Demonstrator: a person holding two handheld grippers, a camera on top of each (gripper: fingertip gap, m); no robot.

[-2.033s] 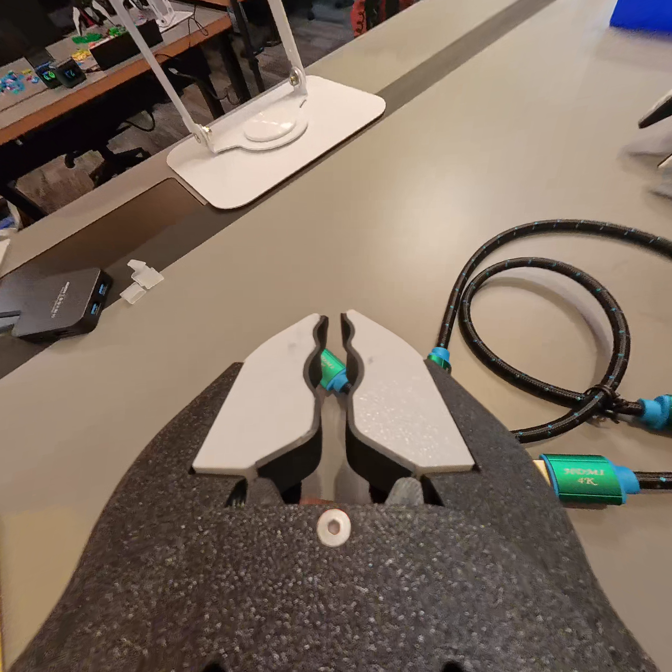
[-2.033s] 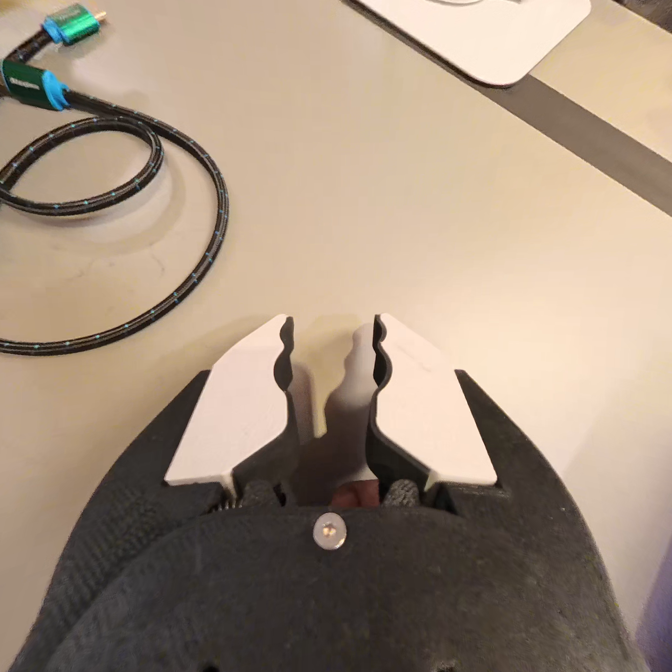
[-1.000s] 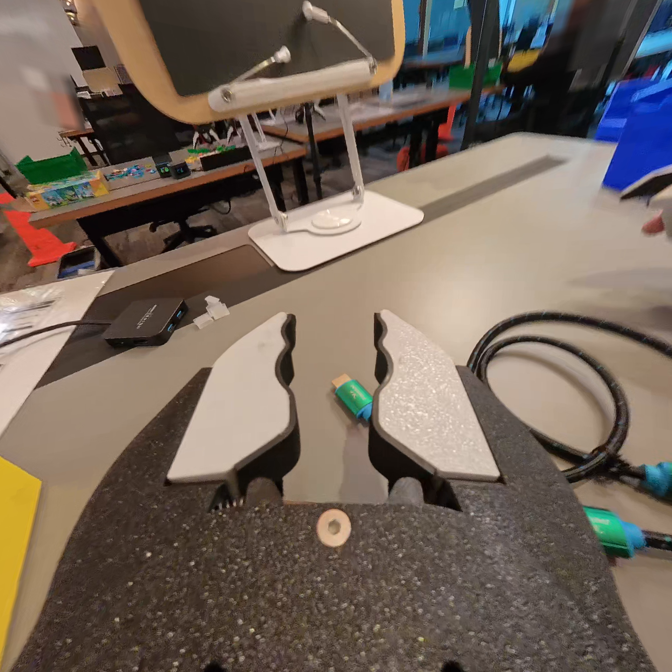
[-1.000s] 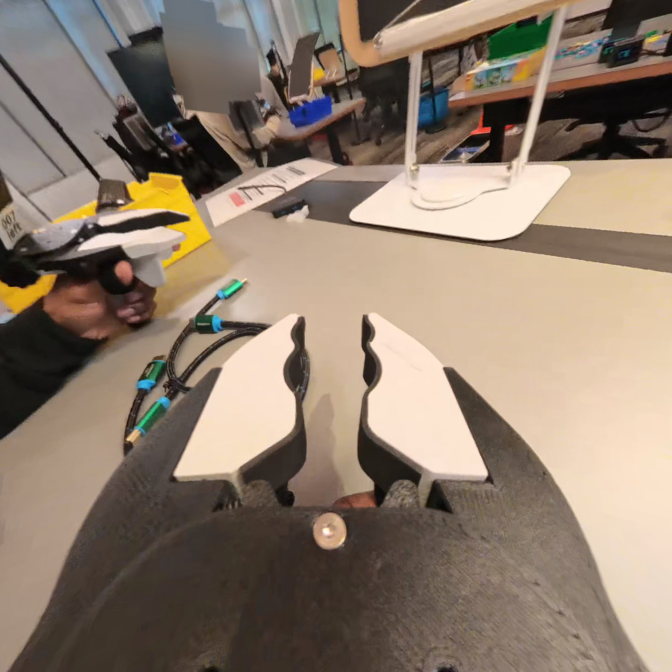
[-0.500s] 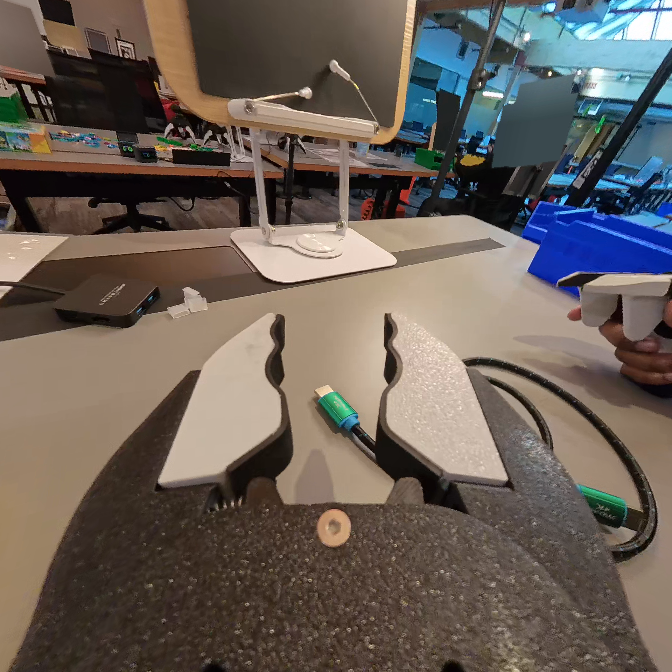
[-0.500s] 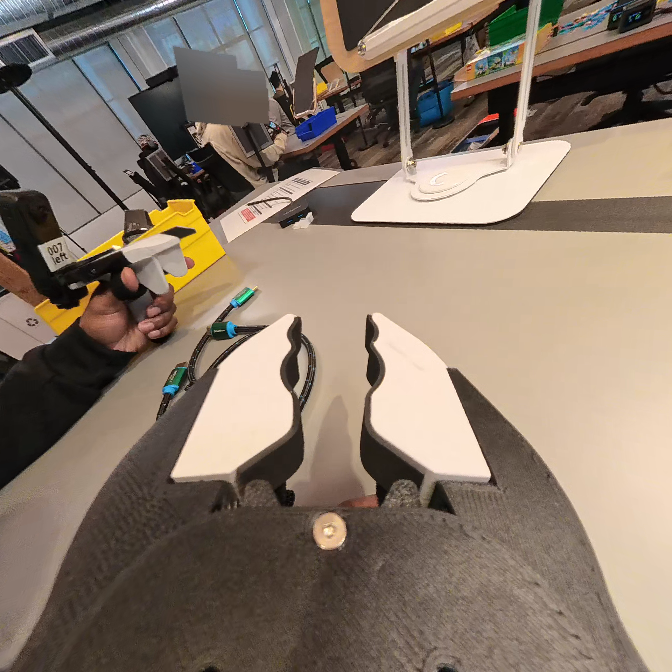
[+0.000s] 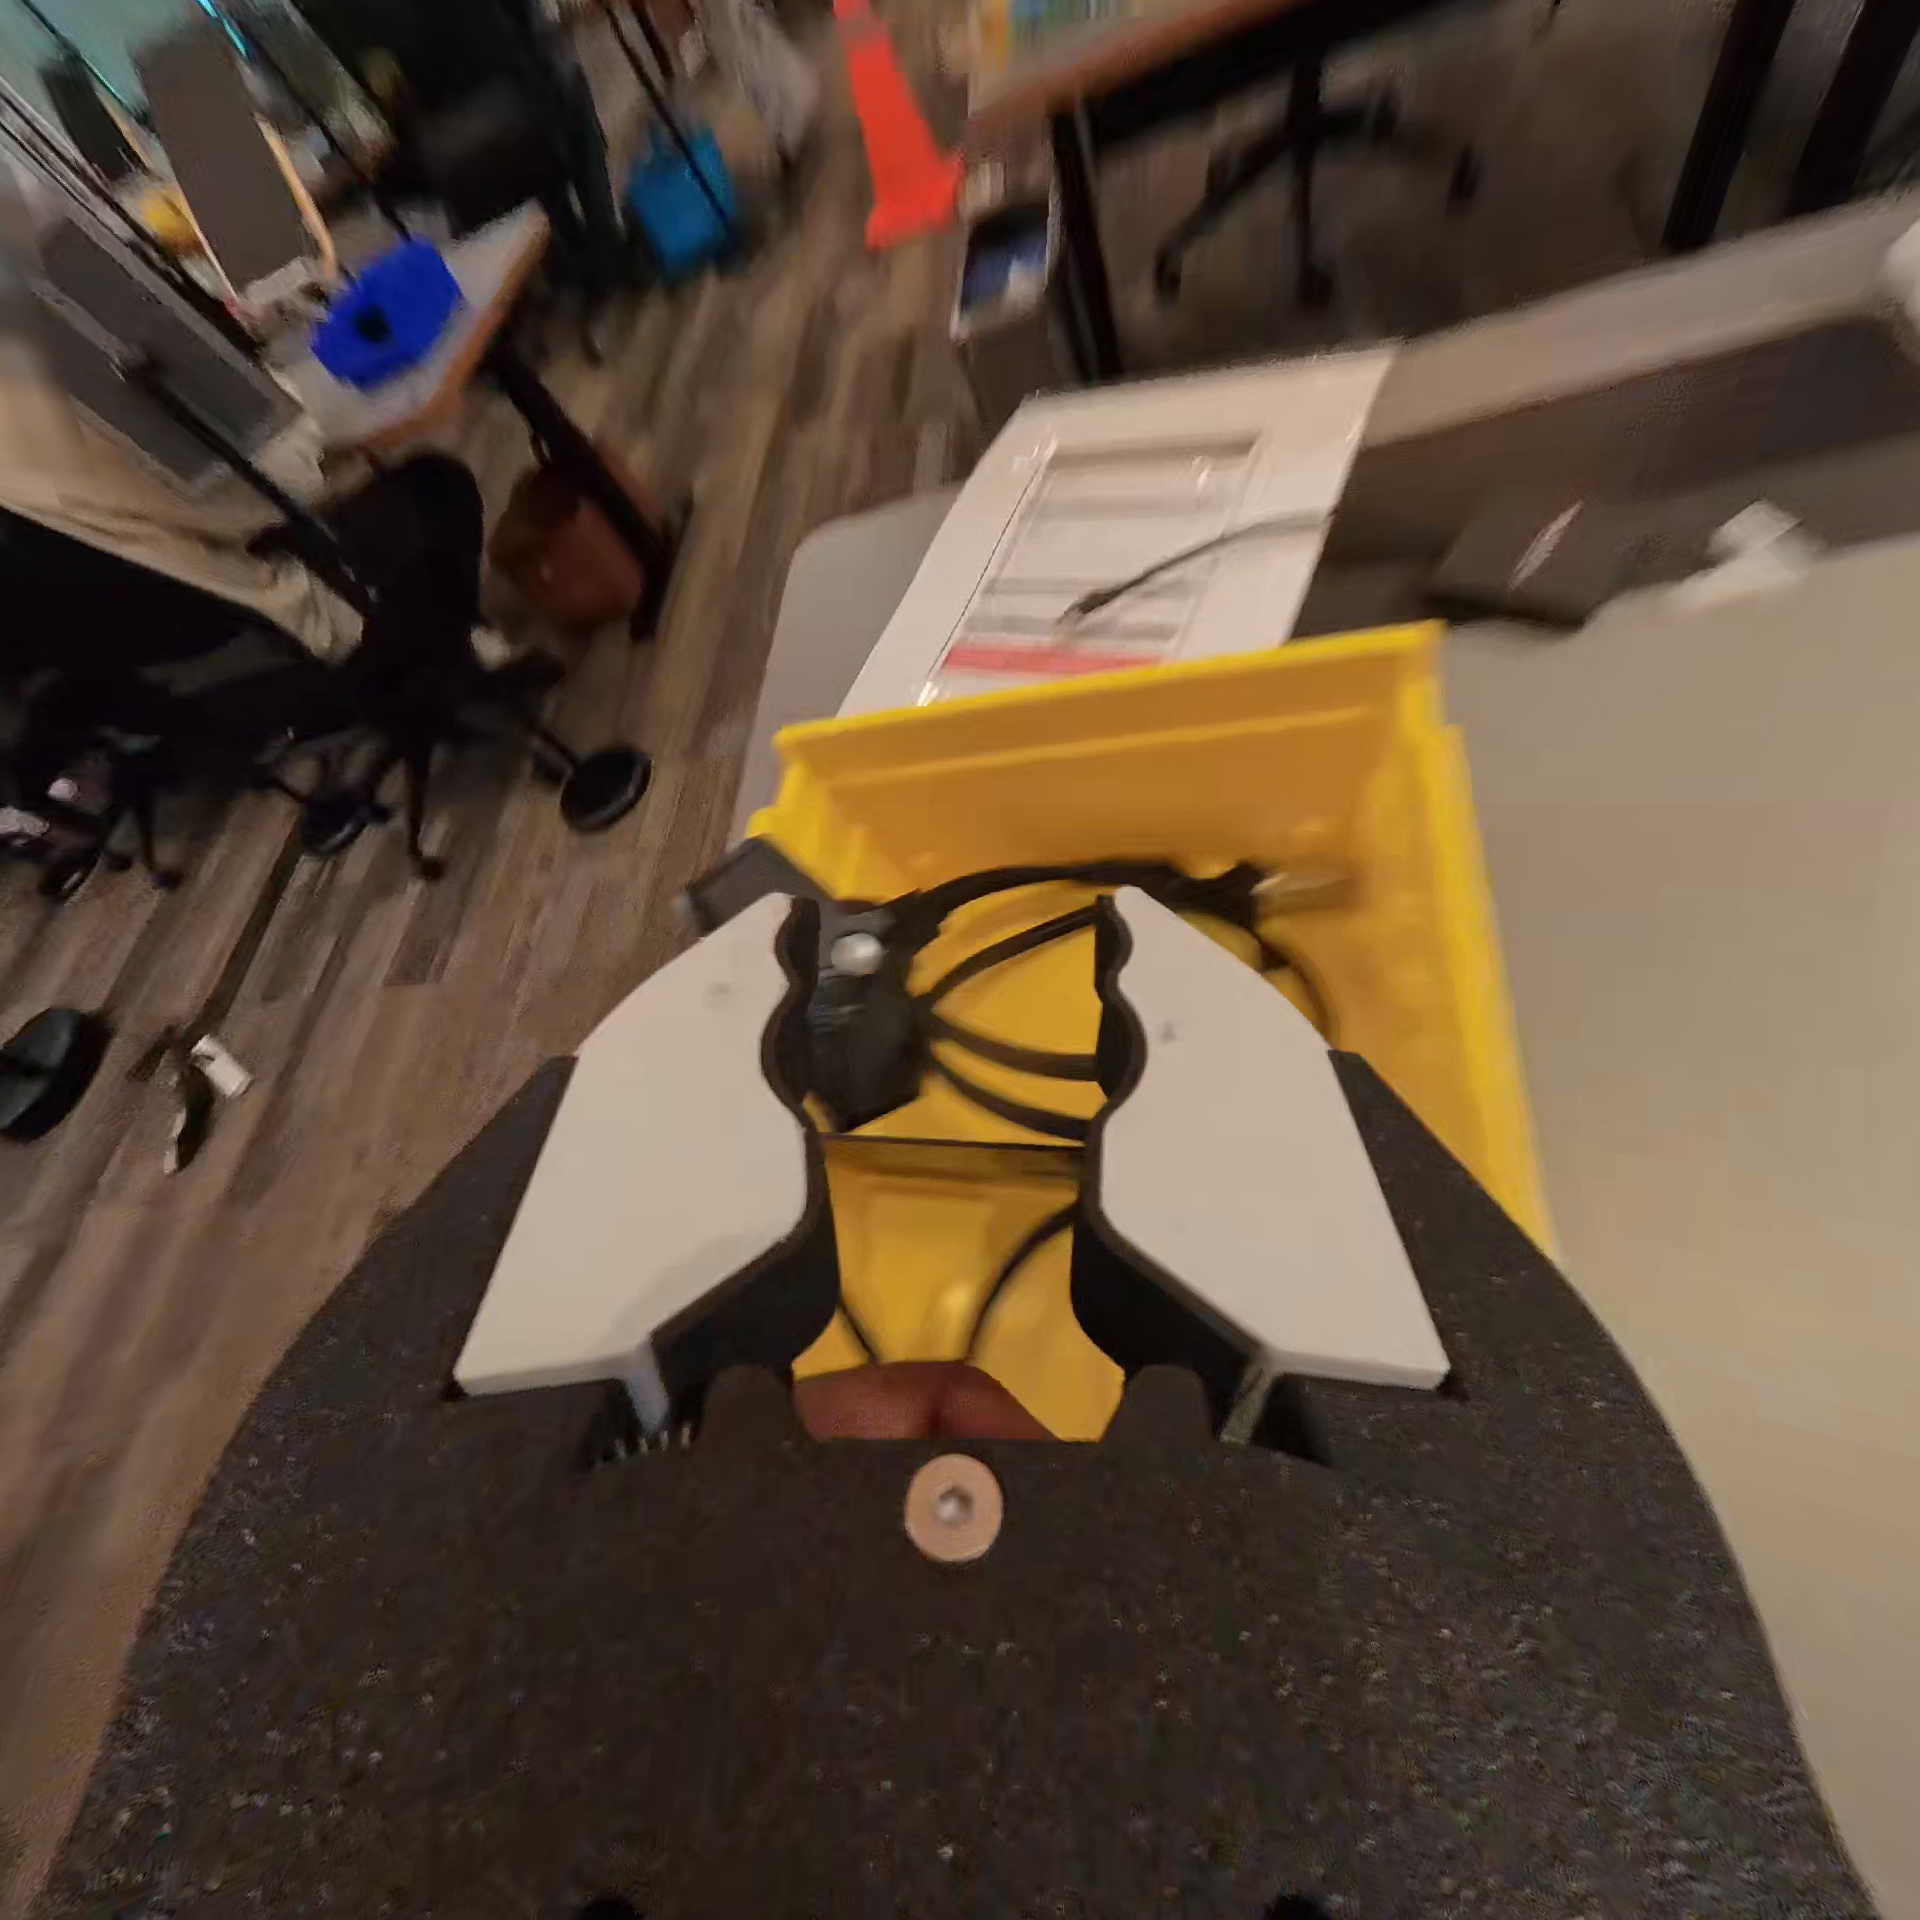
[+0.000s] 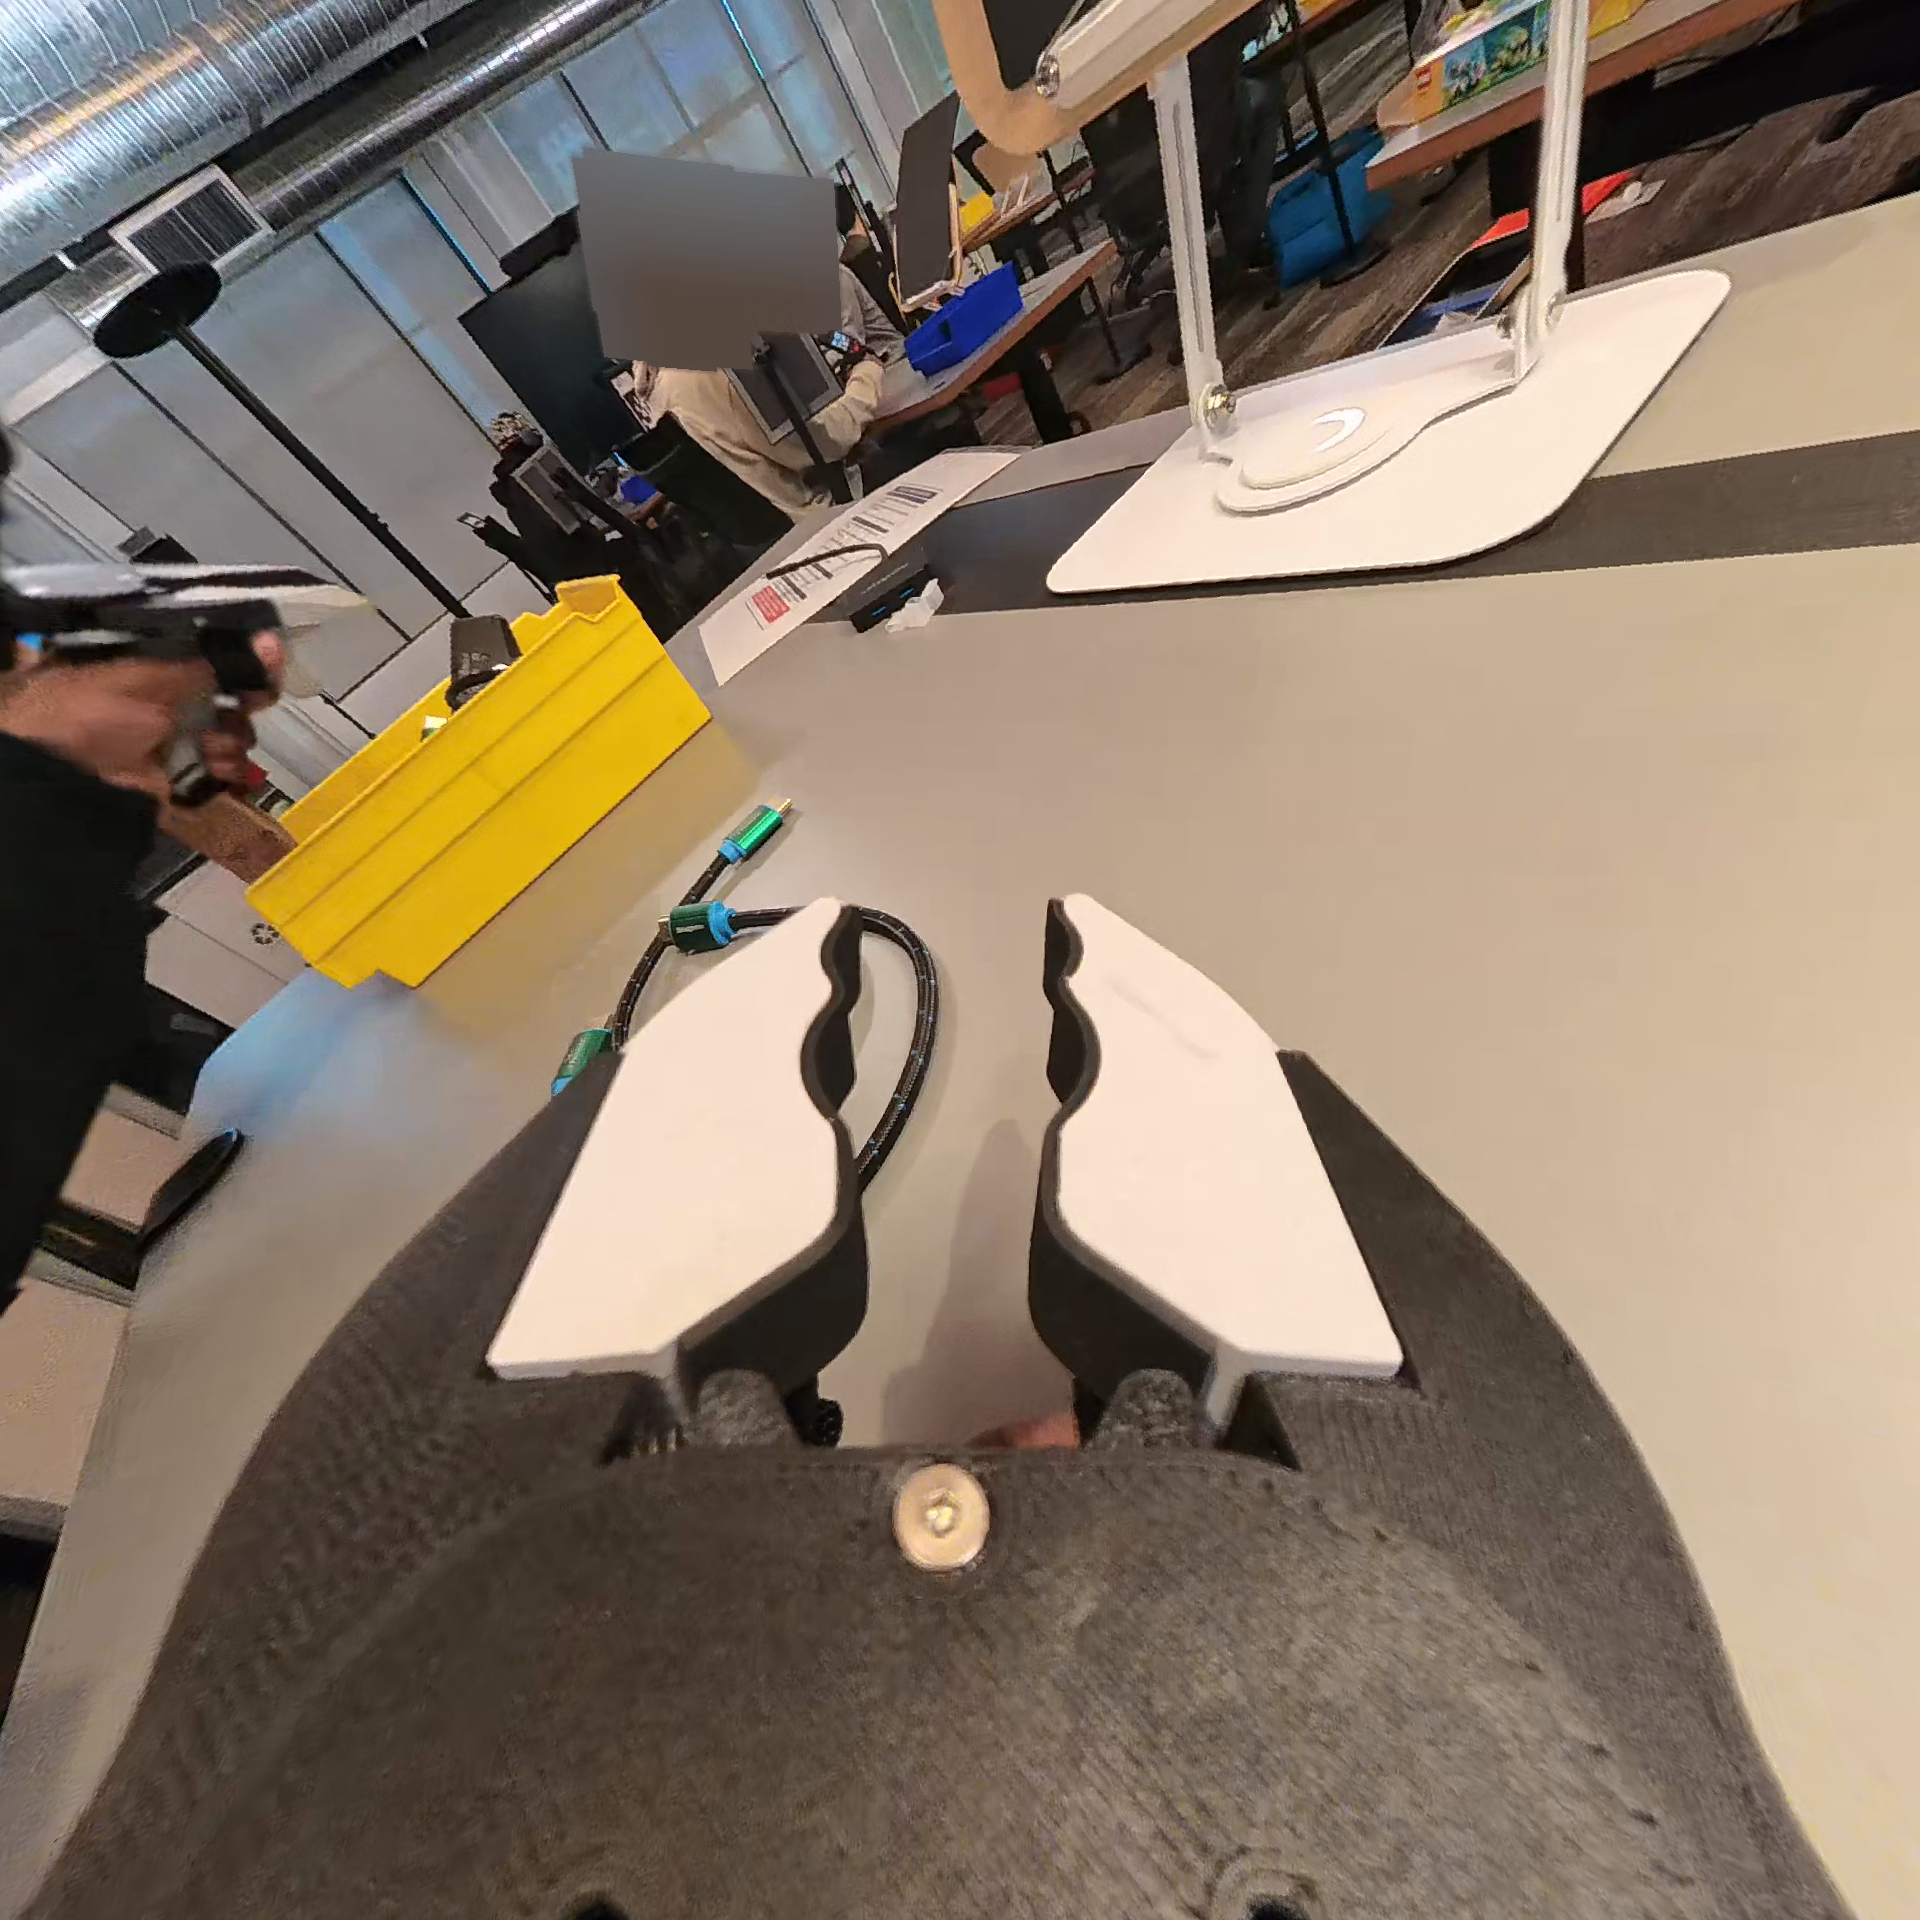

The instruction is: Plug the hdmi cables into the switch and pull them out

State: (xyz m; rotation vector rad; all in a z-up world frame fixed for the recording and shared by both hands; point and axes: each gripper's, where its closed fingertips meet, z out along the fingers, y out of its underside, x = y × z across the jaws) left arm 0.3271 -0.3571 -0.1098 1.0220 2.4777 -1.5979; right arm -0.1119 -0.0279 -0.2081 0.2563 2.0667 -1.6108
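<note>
At far left, the left gripper (image 7: 945, 925) hovers wide apart over the yellow bin (image 7: 1475, 997) of black cords (image 7: 997, 1060). Right of it, HDMI cables (image 8: 904, 1039) lie on the table (image 8: 1455, 883), the switch (image 8: 883, 603) farther off. The right gripper (image 8: 951, 914) gapes empty.

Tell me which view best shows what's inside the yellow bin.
The left wrist view: it looks down into the bin, showing black cables inside, though blurred. The right wrist view shows only the bin's outer wall from the side, with its contents almost entirely hidden.
</note>
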